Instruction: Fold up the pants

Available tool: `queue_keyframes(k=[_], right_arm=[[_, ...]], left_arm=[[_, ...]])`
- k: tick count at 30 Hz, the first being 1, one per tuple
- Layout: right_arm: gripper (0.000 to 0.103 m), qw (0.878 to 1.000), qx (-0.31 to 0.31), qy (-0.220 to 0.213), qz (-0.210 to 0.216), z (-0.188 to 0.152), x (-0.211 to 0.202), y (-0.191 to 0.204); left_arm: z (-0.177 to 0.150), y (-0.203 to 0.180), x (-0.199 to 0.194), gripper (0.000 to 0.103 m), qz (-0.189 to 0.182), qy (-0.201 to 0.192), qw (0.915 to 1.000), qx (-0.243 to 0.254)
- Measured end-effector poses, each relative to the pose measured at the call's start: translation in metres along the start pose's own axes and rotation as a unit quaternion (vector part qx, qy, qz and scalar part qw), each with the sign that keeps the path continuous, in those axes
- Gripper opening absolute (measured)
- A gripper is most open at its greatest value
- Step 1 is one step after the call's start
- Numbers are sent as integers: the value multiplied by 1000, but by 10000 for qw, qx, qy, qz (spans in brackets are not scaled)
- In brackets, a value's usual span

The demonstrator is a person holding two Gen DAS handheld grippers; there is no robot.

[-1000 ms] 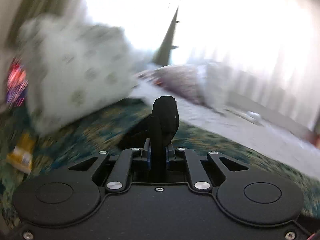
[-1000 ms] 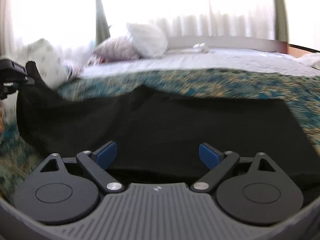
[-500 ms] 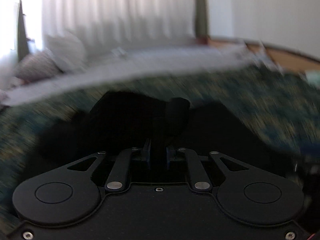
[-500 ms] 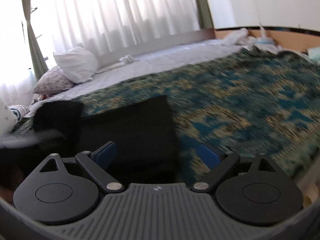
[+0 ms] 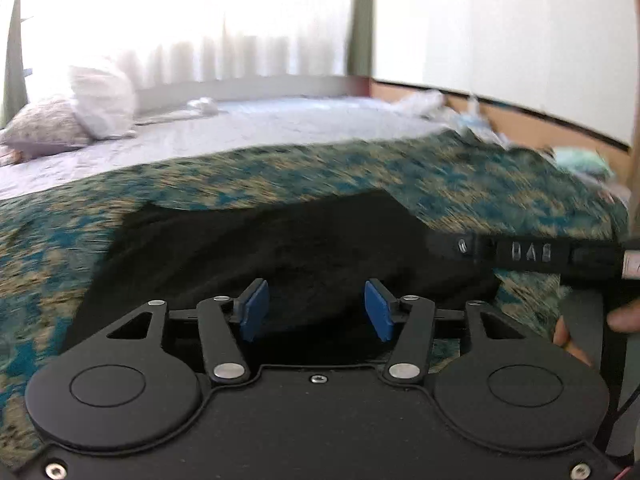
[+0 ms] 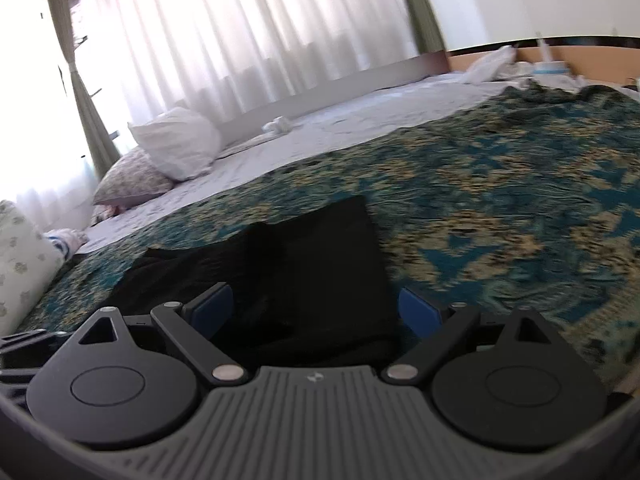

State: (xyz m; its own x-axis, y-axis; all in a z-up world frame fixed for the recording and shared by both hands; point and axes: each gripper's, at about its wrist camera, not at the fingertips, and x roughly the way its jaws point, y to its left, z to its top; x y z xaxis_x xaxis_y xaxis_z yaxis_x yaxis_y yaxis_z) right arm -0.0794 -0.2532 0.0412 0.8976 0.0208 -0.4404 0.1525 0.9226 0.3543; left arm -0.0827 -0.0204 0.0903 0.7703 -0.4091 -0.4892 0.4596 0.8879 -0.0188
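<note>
The black pants (image 5: 280, 248) lie folded over on the teal and gold patterned bedspread (image 5: 460, 184). In the left wrist view my left gripper (image 5: 316, 312) is open and empty just above their near edge. In the right wrist view the pants (image 6: 304, 272) lie ahead and below my right gripper (image 6: 316, 308), which is open and empty, with its right finger beside the pants' right edge. The right gripper's body (image 5: 560, 258) and the hand holding it show at the right of the left wrist view.
White and floral pillows (image 6: 176, 152) lie at the far left on a pale sheet (image 6: 360, 116). A patterned cushion (image 6: 20, 256) sits at the left edge. Curtains (image 6: 240, 28) hang behind the bed. Crumpled items (image 5: 448, 108) lie by the wooden headboard at the far right.
My left gripper held a bunch of the pants, swung it to the right over the rest, and has let go and opened. The right gripper stayed open and shifted to the right.
</note>
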Motion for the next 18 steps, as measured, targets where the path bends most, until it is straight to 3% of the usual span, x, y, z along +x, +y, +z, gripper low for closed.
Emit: queue_keyframes(k=[4, 8, 11, 15, 18], right_arm=[[97, 9996, -252, 96, 0, -8, 7, 24], [93, 9995, -220, -161, -168, -18, 3, 41], [92, 9989, -395, -199, -163, -22, 5, 52], [91, 9993, -351, -13, -122, -24, 17, 59], [91, 9993, -305, 117, -203, -25, 28, 63]], left_arm=[[3, 37, -8, 51, 710, -153, 9969, -318], [-2, 61, -1, 48, 1614, -293, 9862, -239], [-8, 69, 14, 47, 1701, -139, 9852, -176], [-24, 75, 34, 47, 1509, 258, 9877, -329], [-33, 71, 38, 47, 1498, 115, 9882, -304]])
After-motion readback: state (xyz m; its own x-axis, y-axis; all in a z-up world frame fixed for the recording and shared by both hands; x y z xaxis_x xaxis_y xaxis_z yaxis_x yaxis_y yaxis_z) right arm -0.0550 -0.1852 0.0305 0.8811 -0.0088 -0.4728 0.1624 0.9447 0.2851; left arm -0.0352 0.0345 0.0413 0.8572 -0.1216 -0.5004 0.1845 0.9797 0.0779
